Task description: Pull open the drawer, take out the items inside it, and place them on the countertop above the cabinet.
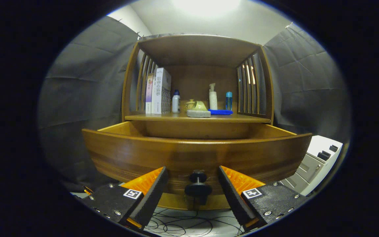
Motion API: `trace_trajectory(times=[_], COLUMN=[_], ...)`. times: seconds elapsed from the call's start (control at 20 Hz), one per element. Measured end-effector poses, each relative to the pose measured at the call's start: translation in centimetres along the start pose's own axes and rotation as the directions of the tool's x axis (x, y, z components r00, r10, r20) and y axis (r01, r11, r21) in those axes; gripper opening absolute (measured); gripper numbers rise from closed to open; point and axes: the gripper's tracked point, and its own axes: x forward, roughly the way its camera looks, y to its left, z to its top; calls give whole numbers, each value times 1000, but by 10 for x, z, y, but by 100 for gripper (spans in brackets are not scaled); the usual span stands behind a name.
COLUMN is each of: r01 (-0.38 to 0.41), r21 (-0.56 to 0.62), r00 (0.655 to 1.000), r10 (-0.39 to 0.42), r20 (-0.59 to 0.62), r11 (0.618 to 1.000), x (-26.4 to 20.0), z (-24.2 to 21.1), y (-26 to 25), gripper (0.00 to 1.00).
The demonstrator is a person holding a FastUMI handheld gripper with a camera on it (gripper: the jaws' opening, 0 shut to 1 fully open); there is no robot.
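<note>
Your tongs [192, 184] are nearest, their two fingers spread wide with the drawer knob [198, 187] standing between them, touched by neither — released, then, gripping nothing. That placement reads as the end of a pull: the knob is the one handle on the drawer front [196, 154], and the drawer [275, 131] stands well out from the cabinet.

Just beyond the knob rises the front panel, and it hides the drawer's floor from this low angle, so you cannot tell what lies inside or how many items wait there. To see and reach in, you would probably need to lift the tongs above the knob and over the panel's top rim.

Farther beyond the knob is the table [242, 118] — the countertop above the drawer, where the items are meant to go. It is already crowded: two boxes [158, 92] upright, three bottles [213, 97], one grey sponge [198, 113] at the front edge, one blue cloth [220, 112], and a yellowish object [198, 105] behind the sponge. The freest space looks to be along the front edge.
</note>
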Motion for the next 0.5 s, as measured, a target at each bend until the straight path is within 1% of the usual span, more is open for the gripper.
trace_trajectory(times=[0.2, 0.5], r01=[-13, 24], r21=[-9, -9], r00=[1000, 999], r10=[13, -25], r20=[-24, -22], r11=[1000, 1000], x=[6, 9], z=[-10, -10], y=[3, -1], gripper=[95, 95])
